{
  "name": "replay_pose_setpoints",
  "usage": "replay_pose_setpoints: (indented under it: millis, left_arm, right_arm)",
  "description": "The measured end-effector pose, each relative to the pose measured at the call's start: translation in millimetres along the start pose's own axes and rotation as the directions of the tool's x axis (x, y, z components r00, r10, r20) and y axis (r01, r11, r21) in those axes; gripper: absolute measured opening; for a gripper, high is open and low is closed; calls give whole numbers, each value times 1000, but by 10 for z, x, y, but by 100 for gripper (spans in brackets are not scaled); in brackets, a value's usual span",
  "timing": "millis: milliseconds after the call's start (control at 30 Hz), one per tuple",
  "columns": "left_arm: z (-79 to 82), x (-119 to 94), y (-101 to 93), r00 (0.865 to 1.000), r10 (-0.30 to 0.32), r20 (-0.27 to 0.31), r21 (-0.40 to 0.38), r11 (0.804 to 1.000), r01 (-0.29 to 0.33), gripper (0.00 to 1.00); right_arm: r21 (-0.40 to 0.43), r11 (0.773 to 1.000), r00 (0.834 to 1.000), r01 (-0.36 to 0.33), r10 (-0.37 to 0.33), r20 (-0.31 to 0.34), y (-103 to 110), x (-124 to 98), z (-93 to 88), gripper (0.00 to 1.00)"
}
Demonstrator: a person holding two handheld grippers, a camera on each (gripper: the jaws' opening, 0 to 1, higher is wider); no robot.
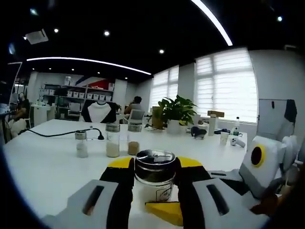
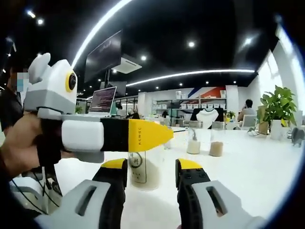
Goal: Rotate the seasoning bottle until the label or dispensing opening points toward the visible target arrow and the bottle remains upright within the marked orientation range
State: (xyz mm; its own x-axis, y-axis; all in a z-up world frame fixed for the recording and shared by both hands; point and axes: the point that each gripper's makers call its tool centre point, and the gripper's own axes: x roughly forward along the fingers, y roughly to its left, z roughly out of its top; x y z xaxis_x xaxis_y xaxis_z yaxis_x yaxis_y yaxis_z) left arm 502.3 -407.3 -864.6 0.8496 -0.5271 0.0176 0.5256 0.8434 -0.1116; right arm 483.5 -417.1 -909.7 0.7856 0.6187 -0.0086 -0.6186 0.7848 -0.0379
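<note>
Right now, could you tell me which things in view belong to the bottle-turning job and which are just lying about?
Job:
- seasoning bottle
- left gripper
- right gripper

Lying about:
- three shaker jars
- black cable
- potted plant

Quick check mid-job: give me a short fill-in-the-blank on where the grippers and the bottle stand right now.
1. The seasoning bottle stands ____ on the white table.
2. Its lid is ____ in colour.
3. Both the left gripper and the right gripper have the bottle ____ their jaws.

Missing words: upright; silver; between
</note>
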Motion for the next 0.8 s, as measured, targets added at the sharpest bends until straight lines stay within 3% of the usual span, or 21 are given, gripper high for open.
replay_pose_setpoints:
  millis: [400,800]
  left_arm:
    - [34,-72,527,991,127,29,38,991,-128,35]
    - [-39,-102,762,982,185,29,58,981,-186,35]
  right_arm:
    - [23,999,1000,25,-25,-6,-119,-48,-20,37]
    - [25,999,1000,24,-24,-11,-130,-20,-19,36]
